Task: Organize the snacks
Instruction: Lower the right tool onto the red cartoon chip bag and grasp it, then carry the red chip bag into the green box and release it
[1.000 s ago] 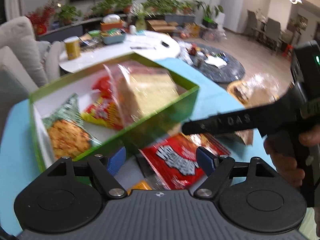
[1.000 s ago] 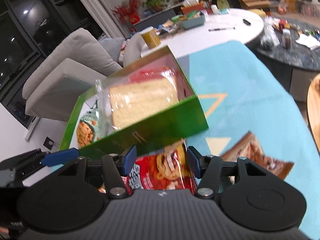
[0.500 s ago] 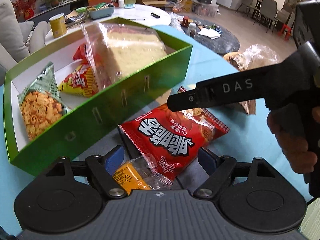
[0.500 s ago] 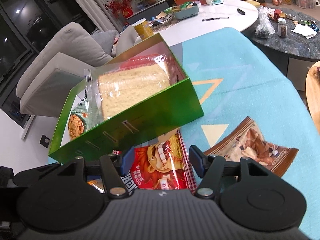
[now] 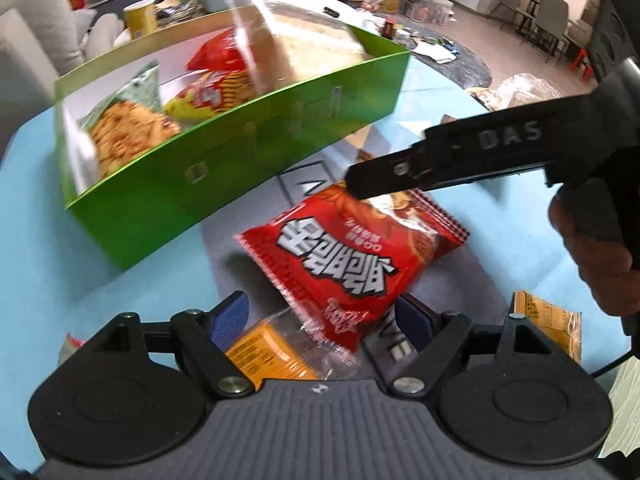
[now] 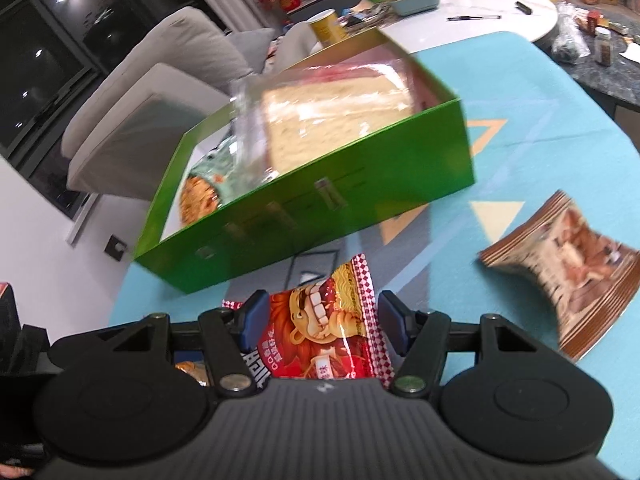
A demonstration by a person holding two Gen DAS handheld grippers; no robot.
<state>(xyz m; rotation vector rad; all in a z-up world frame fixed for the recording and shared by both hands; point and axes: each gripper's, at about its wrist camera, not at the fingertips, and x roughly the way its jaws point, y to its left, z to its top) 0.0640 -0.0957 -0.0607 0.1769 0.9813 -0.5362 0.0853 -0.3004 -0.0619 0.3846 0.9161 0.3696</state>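
A green box (image 5: 224,168) on the blue table holds a clear bag of cake (image 5: 304,40), a red-yellow snack bag (image 5: 212,88) and a green snack bag (image 5: 128,128). A red snack bag (image 5: 352,256) lies in front of the box. My left gripper (image 5: 324,316) is open just above its near corner, with an orange packet (image 5: 264,352) below. My right gripper (image 6: 320,316) is open, its fingers either side of the red bag's (image 6: 324,336) other end. The box (image 6: 320,192) and cake (image 6: 332,120) show ahead of it.
A brown snack bag (image 6: 568,272) lies to the right of the red bag. Another orange packet (image 5: 548,328) lies near the right hand. A white round table (image 6: 500,12) with clutter stands behind, sofas (image 6: 152,92) to the left.
Both grippers pulled back and down from the box toward the red bag. The right gripper's fingers now straddle the bag's end. The cake bag stays in the box.
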